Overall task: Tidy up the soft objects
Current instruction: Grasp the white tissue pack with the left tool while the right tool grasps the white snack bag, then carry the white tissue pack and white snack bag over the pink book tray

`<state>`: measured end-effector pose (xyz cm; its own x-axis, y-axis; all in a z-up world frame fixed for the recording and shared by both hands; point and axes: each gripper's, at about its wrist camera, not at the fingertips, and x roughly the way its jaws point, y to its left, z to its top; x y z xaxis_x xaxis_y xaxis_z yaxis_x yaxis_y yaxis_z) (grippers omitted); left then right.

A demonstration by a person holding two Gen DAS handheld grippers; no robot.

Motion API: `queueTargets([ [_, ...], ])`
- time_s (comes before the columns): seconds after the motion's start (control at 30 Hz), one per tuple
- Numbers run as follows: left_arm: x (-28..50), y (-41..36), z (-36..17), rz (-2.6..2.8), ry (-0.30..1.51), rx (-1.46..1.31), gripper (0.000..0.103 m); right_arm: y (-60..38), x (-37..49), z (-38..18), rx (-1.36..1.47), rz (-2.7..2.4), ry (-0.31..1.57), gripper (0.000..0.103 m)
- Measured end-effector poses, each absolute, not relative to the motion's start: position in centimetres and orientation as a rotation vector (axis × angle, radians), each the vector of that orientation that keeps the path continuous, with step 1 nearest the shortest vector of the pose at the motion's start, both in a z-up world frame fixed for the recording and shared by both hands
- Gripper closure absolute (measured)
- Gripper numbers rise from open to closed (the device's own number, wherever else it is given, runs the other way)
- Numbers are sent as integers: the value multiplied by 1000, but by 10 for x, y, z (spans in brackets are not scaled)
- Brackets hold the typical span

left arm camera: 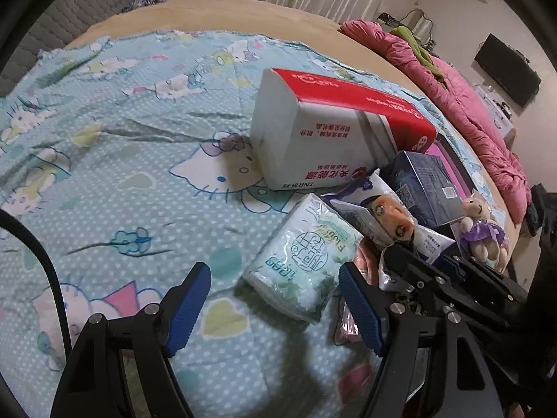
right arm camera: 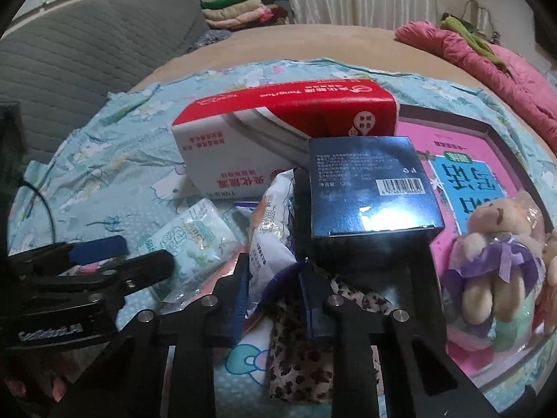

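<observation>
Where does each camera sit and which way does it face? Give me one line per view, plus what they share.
Left wrist: on the left gripper, looking forward over the cartoon sheet at the green tissue pack; its own blue-padded fingers show, spread open.
Right wrist: on the right gripper, looking at the dark blue box and plush bear; its own two fingers show.
Shared: both see the red-and-white tissue pack, green tissue pack, dark blue box, plush bear, and the other gripper.

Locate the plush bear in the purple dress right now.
The plush bear sits at the right edge of the right wrist view, lying on the pink book, just right of the dark blue box; the left wrist view shows it far right too.
</observation>
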<state>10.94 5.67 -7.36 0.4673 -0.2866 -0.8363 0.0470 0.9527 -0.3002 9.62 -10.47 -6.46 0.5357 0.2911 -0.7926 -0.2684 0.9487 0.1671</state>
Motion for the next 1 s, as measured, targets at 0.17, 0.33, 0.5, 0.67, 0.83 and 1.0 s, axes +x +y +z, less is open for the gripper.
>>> queueTargets([
  [0.17,119,56,-84,-223,1081,-283,28,-113,90,-57,44,377,923,81],
  [0.33,126,52,-88,-250,1066,-295,34,-115,83,-47,44,399,896,81],
  [0.5,128,45,-89,-255,1062,-278,56,-121,77,-38,43,404,874,81],
  [0.67,123,43,-83,-268,1047,-269,70,-124,74,-29,50,408,851,81],
  [0.83,111,41,-68,-251,1001,-245,73,-126,68,-16,48,430,809,81],
  [1.0,95,45,-46,-213,947,-239,74,-129,61,-1,49,446,764,81],
])
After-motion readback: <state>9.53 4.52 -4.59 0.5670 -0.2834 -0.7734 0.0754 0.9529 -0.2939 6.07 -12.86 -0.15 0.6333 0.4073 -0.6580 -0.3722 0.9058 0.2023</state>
